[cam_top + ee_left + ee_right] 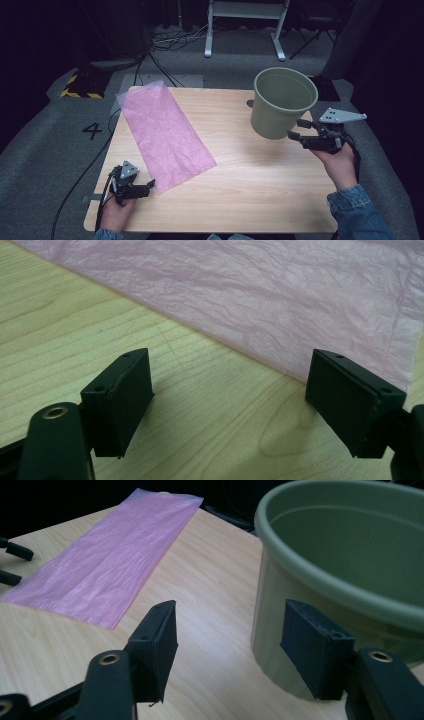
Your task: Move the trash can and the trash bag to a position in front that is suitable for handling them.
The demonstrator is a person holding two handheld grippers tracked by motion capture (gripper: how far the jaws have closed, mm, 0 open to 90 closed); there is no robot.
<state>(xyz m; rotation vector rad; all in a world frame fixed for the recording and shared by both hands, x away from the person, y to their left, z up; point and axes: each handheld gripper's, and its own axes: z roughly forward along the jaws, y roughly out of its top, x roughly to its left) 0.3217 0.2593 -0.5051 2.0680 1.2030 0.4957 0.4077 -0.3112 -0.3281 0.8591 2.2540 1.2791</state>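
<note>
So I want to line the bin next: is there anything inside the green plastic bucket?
The green plastic bucket shows bare inner walls near its rim; its bottom is hidden from these angles.

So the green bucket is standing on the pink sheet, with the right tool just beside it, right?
Not quite: the bucket stands on bare table, well apart from the pink sheet, as the high view shows. The right tool is indeed just beside it.

Denim sleeves, 2 blk grippers w/ grey 3-cornered plates, brass screws, blk cables.
</note>
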